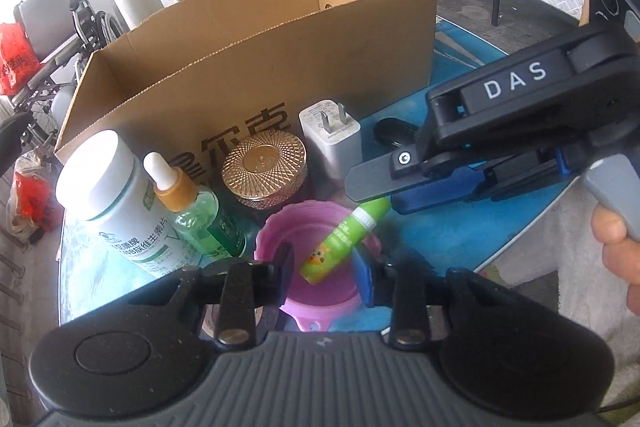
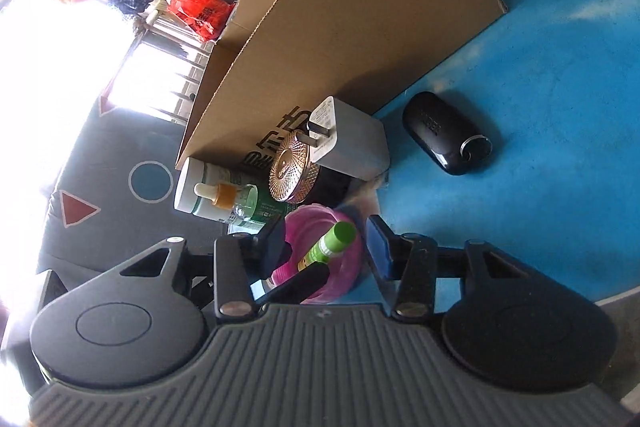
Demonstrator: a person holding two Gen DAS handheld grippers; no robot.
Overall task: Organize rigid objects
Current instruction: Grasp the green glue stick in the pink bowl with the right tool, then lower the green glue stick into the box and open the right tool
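I see both claws spread, gripping nothing: left claw and right claw straddle the pink cup holding the green tube, near the cardboard box on the worktop.

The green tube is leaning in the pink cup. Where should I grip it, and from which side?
Probably grip the green tube on its upper part, the end that sticks out past the rim of the pink cup. It leans up and to the right, toward the right gripper, so come from that side and above, jaws across its width. Its lower end sits inside the cup, where the wall would block them.
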